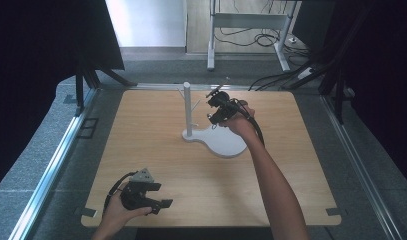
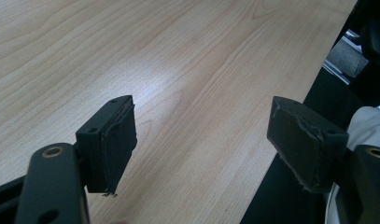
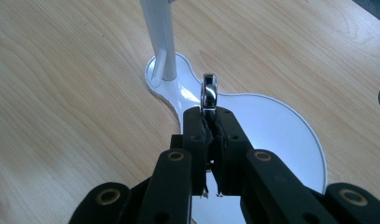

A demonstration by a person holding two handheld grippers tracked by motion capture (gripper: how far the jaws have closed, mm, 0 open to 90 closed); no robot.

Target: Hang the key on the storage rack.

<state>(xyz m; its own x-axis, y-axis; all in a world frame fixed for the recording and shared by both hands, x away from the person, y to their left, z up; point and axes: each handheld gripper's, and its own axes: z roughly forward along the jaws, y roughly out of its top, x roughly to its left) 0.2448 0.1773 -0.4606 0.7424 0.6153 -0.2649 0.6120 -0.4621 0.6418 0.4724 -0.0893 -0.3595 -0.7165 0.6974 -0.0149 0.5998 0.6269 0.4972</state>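
Grey carpet surrounds a light wooden table (image 1: pixel 156 165), with dark curtains on both sides and a white desk frame (image 1: pixel 248 22) with loose cables on the floor behind. A white stand (image 1: pixel 226 142) sits right of centre on the table — a flat curved base carrying an upright pegged post (image 1: pixel 187 107). The right gripper (image 3: pixel 210 116) hovers over that base, jaws pressed together on a small shiny metal ring (image 3: pixel 209 91) held edge-on; its lower part is hidden between the pads. The left gripper (image 2: pixel 201 140) is near the table's front edge, jaws spread wide with nothing between them. A pale object at the right edge of the left gripper view is cut off — unidentifiable.
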